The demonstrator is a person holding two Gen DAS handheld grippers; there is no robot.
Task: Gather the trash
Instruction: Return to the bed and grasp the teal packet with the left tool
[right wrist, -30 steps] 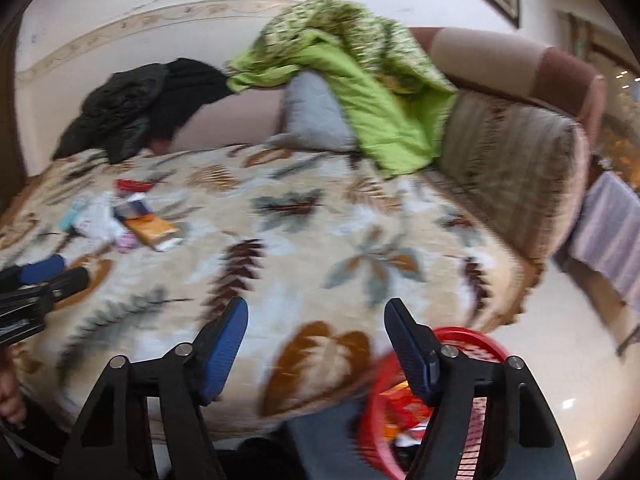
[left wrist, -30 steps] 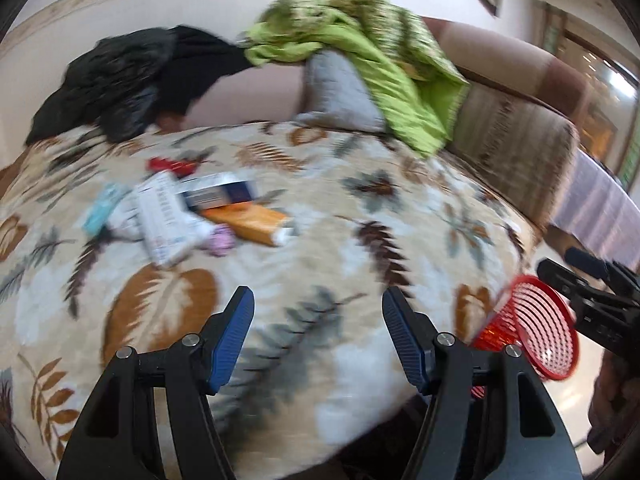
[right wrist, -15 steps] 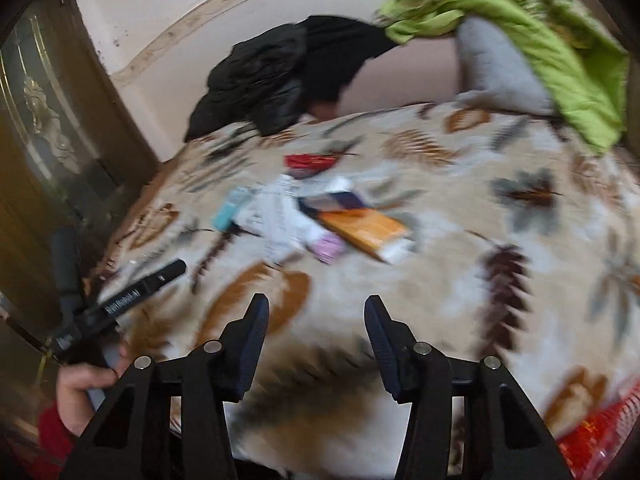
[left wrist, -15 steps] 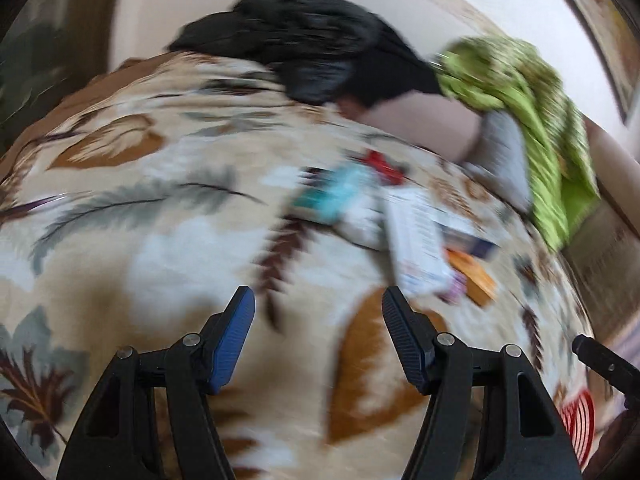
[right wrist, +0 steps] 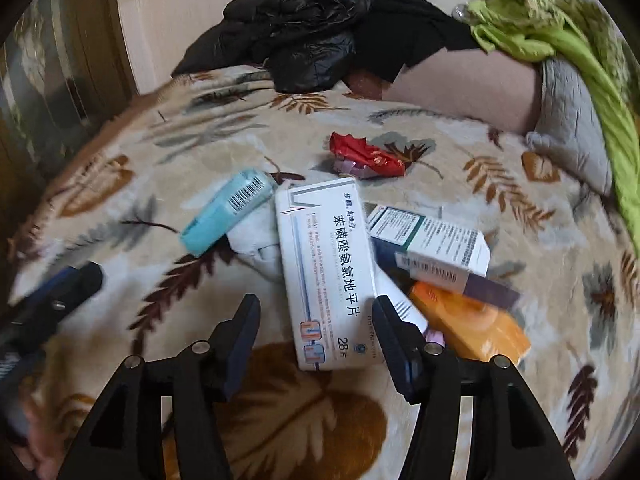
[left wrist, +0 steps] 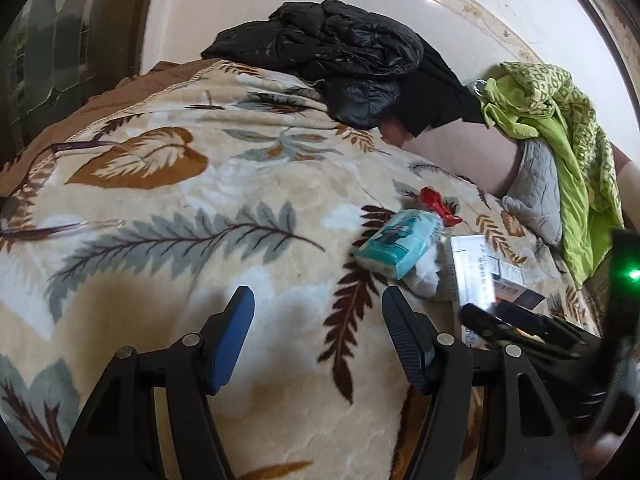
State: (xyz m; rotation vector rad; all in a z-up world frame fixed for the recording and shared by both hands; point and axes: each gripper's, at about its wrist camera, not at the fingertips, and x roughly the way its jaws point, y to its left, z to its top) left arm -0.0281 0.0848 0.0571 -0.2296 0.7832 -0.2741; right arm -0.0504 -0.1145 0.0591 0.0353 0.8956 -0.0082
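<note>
trash: a small pile lying on the leaf-print blanket (right wrist: 120, 264) of a bed or sofa, cannot tell which; white box (right wrist: 328, 272) on top in the middle, teal pack (right wrist: 228, 212) to its left, red wrapper (right wrist: 366, 156) behind, green-white box (right wrist: 432, 244) and orange box (right wrist: 468, 324) to its right, crumpled tissue (right wrist: 260, 240) partly under the white box.
right gripper (right wrist: 314, 324): hovering over the near end of the white box; fingers apart, one on each side of the box, pads not pressing on it; jaws have just been opening a little, box between them.
left gripper (left wrist: 316, 320): hanging over bare blanket, left of the pile; fingers apart, nothing between them.
handling: white box looking like light cardboard, stiff on the edges but likely crushing if squeezed hard; glossy faces could be slipping.
hold point: likely taking the white box across its narrow width at the near end, long sides against the pads.
risk: box is leaning on the other cartons, so lifting it may be shifting them.
other trash: teal pack looking soft and squashy; red wrapper thin and crinkly, best pinched at a fold.
background: black jacket (right wrist: 304, 28) and green cloth (right wrist: 560, 20) piled behind, well apart from the pile.
</note>
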